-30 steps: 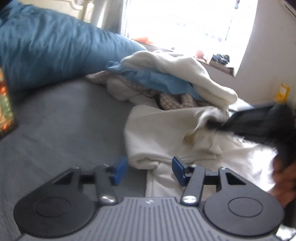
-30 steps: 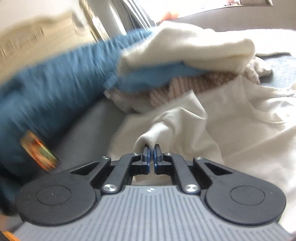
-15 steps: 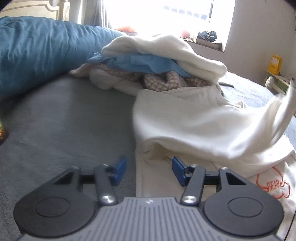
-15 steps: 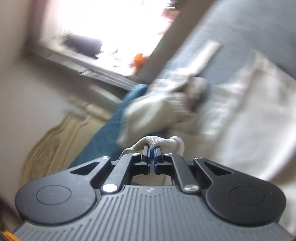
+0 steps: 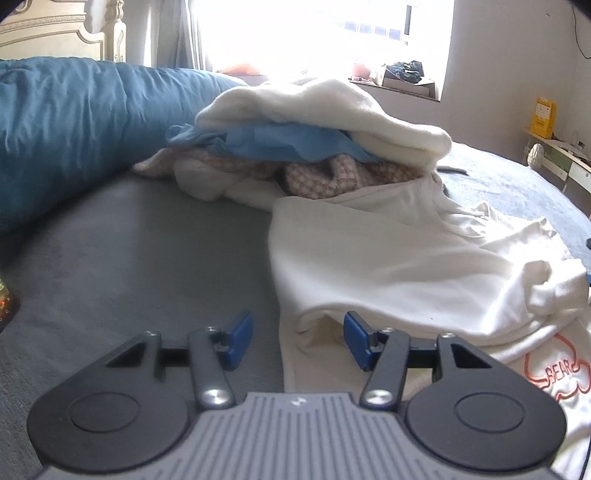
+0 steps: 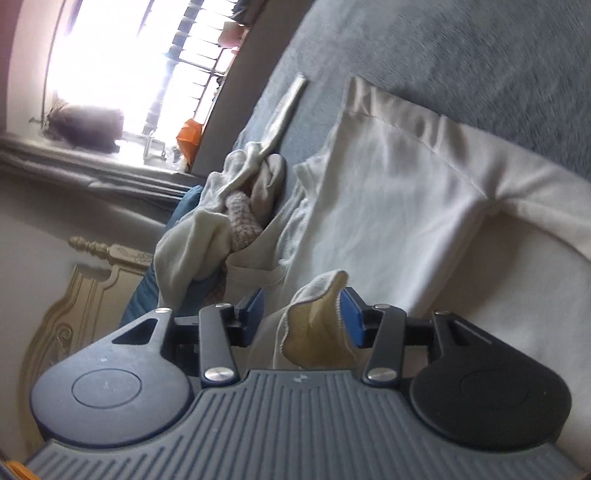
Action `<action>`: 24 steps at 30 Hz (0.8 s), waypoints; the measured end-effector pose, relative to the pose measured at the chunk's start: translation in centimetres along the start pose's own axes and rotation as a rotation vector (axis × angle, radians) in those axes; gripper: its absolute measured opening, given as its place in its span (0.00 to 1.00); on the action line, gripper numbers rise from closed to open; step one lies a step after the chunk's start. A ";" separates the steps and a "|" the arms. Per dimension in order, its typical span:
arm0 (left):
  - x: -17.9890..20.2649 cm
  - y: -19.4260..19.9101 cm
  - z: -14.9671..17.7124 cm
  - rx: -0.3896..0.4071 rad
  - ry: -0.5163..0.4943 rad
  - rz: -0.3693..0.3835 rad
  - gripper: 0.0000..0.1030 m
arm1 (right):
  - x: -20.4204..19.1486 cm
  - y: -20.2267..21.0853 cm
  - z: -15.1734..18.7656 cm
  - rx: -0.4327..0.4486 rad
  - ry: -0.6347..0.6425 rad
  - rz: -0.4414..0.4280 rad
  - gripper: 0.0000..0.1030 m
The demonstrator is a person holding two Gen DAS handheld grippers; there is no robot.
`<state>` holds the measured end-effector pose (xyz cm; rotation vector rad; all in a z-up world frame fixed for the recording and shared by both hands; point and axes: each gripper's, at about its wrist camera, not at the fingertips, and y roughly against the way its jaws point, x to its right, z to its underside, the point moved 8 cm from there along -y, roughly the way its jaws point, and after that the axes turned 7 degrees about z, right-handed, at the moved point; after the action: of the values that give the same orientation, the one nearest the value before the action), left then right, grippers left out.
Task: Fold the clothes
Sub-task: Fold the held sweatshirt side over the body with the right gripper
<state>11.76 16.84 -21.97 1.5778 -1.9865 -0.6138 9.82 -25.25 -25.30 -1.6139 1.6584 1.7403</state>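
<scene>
A cream sweatshirt (image 5: 388,266) with an orange bear print lies spread on the grey bed (image 5: 110,251), one part folded across it. My left gripper (image 5: 297,334) hovers open at the sweatshirt's near left fold, its blue pads either side of the fabric edge without pressing it. In the right wrist view the picture is rolled sideways. My right gripper (image 6: 301,314) is opening; the ribbed cuff (image 6: 317,321) of the cream sweatshirt (image 6: 388,206) stands loose between the jaws, leaning against the right pad.
A heap of clothes (image 5: 295,147), cream, blue and checked, sits behind the sweatshirt. A big blue duvet (image 5: 66,125) fills the left side. A bright window (image 5: 314,33) and a sill with clutter lie beyond. A low shelf (image 5: 554,151) stands at the right.
The right gripper carried the pinched cuff across the sweatshirt to the right, rolled sideways, and its jaws have parted off it. The sleeve now lies folded over. The left gripper stayed open, barely moving.
</scene>
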 end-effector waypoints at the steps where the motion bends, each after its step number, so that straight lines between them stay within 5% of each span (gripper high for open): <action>1: -0.1 -0.1 0.1 -0.005 0.001 -0.001 0.54 | -0.4 0.2 0.1 0.008 0.025 0.009 0.45; 6: 0.0 -0.4 0.7 -0.013 -0.005 -0.003 0.55 | -3.0 1.0 0.9 0.075 0.215 0.069 0.45; 11: 0.7 -0.1 0.6 0.002 -0.022 0.011 0.55 | -3.2 -1.7 2.2 -0.001 0.343 0.188 0.44; 13: 0.7 -0.1 0.7 0.003 -0.020 0.013 0.55 | -2.1 -2.9 2.5 -0.034 0.313 0.206 0.30; 14: 0.7 -0.2 0.7 0.001 -0.016 0.015 0.55 | -1.8 -3.4 2.6 -0.055 0.289 0.197 0.03; 17: 0.4 -0.3 0.9 -0.008 -0.004 0.018 0.55 | -3.3 -3.7 2.2 -0.081 0.275 0.142 0.01; 20: -0.1 -0.4 1.1 -0.020 0.015 0.016 0.55 | -8.2 -0.7 1.4 -0.039 0.392 -0.037 0.00; 23: -0.8 -0.6 1.4 -0.030 0.047 0.018 0.55 | -9.4 1.6 0.7 -0.047 0.464 -0.073 0.00; 24: -0.9 -0.8 1.5 -0.033 0.058 0.019 0.55 | -7.8 1.2 0.8 -0.077 0.459 -0.012 0.00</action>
<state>11.54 17.63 -23.69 1.5382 -1.9370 -0.5846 11.29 -21.25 -18.67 -2.1803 1.7749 1.5206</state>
